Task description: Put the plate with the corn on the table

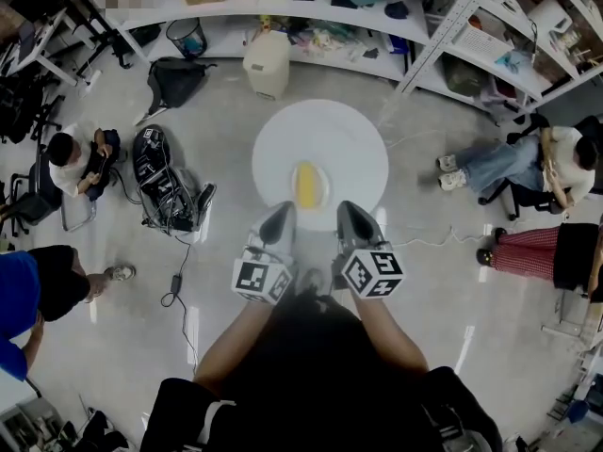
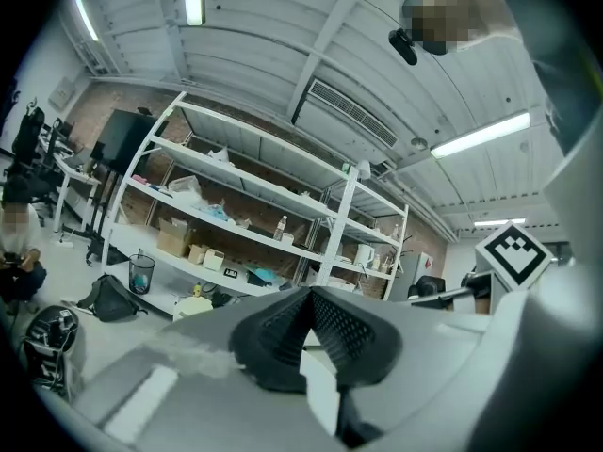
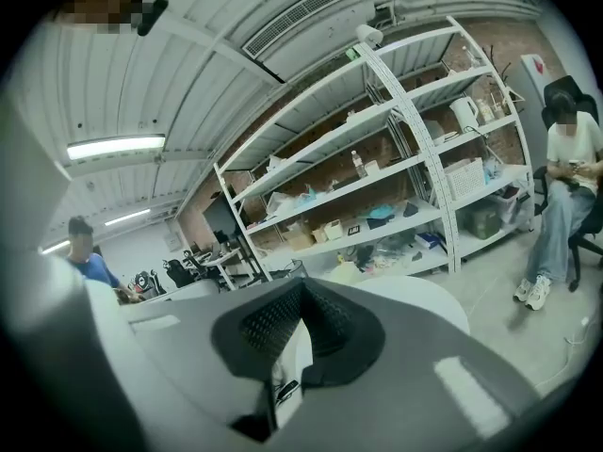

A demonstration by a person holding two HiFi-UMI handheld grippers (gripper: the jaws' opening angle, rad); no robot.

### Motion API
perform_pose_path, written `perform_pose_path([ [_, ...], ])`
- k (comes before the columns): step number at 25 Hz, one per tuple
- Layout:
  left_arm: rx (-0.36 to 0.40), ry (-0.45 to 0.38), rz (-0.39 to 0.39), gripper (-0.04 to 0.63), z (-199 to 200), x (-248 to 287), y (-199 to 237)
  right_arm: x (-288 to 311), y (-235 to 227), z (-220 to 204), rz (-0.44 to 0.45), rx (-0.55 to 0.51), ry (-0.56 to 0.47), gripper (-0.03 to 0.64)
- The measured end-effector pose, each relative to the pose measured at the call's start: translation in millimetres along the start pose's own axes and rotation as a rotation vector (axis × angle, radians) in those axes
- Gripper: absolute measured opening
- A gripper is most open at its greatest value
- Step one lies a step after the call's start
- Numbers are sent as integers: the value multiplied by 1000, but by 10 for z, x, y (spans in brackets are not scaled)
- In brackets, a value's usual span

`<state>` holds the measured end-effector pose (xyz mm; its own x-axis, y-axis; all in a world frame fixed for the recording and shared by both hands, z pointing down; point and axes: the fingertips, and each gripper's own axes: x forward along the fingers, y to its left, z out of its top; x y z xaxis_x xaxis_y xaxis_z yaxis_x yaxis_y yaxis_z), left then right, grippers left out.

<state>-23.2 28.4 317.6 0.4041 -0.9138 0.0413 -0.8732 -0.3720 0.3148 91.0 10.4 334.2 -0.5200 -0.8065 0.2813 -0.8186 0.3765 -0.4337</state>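
Head view: round white table (image 1: 353,139), with a small white plate (image 1: 324,188) carrying a yellow corn cob (image 1: 306,185) over its near half. The left gripper (image 1: 281,217) and right gripper (image 1: 350,215) meet the plate's near rim, one at each side. Left gripper view: jaws drawn close on a thin white edge, apparently that rim, with metal shelving (image 2: 283,205) behind. Right gripper view: jaws likewise pinched on a white edge, the tabletop just beyond them.
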Motion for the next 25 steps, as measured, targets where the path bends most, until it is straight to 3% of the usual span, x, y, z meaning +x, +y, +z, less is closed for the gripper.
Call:
perform_pose_path([
  [25,37,-22,-15,3,166,-24,-179,-168,100,241,35,-40,-73,8],
])
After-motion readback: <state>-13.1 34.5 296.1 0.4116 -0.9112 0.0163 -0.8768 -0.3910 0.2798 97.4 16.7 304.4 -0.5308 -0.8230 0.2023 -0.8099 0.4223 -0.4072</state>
